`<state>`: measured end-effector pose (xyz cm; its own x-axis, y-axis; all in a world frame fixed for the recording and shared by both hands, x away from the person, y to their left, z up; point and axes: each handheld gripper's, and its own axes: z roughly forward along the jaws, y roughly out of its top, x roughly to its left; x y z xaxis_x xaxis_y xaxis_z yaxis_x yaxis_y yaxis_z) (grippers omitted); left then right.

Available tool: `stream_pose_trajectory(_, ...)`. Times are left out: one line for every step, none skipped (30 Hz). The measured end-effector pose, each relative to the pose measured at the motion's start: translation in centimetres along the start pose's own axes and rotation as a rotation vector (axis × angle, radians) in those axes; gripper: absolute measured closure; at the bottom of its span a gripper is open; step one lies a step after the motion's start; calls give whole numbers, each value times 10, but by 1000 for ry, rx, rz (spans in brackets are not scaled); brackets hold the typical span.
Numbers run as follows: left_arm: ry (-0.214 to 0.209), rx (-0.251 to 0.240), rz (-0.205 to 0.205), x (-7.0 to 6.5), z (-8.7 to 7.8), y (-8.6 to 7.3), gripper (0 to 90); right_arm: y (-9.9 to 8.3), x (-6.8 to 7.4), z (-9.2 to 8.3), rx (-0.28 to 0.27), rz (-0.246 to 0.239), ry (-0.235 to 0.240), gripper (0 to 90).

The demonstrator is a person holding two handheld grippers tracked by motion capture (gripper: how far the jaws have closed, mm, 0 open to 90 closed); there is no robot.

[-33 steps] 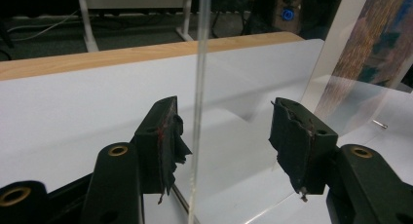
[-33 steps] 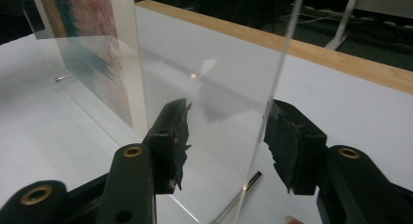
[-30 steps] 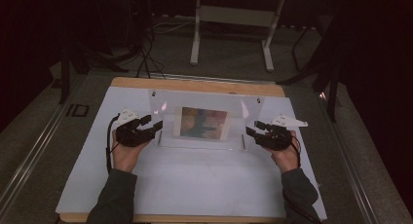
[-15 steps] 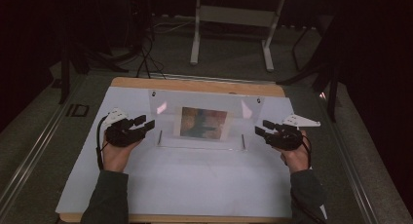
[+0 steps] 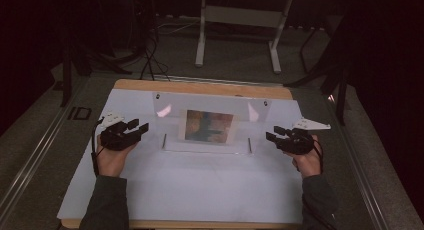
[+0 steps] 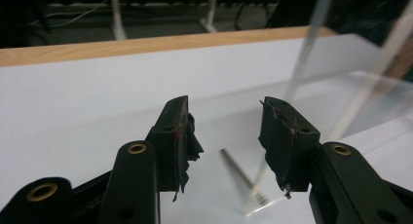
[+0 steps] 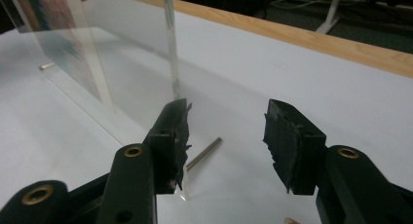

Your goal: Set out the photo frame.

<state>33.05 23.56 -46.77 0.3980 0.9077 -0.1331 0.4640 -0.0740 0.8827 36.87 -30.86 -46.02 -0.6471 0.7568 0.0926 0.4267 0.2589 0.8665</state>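
i hold a gripper in each hand, one at either end of the clear stand [image 5: 207, 125] that sits in the middle of the white mat [image 5: 190, 185]. the stand is upright, with a coloured picture [image 5: 209, 126] in its middle panel, and it rests on the far half of the mat, nearer the wooden far edge than me.

a second ago both my grippers were close in at the ends of the stand. now they are drawn out sideways: the left gripper [image 5: 141, 126] is well apart from the left end, and the right gripper [image 5: 270, 135] sits near the right end but not touching it. the stand itself has not shifted or tipped between those pictures, so i judge i have let it go and it is standing where i placed it.

both tools are wide, with nothing between the jaws. in the left gripper view the left gripper [image 6: 226, 136] looks across at the stand's near corner, where a small metal pin [image 6: 241, 175] lies at the foot of the clear sheet. in the right gripper view the right gripper [image 7: 226, 136] frames the other end, with its own pin [image 7: 204, 153] low on the mat and the sheet's edge [image 7: 170, 44] rising just beyond the left jaw.

to me this reads as the end of the placing step: the stand is set, square to the table, and my hands are backing off.
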Motion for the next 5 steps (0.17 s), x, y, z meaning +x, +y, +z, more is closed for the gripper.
stream_pose_trajectory(19,16,8,0,1,-1,532,0,0,0,3,1,-4,504)
stream_pose_trajectory(40,31,19,1,3,-2,526,-1,-1,0,3,2,-4,504)
stream_pose_trajectory(59,51,27,1,5,-4,515,-1,-2,0,4,3,-6,503)
stream_pose_trajectory(72,66,22,2,8,-7,510,-2,-3,0,9,3,-14,501)
stream_pose_trajectory(91,81,20,3,11,-9,503,-2,-4,0,19,5,-24,497)
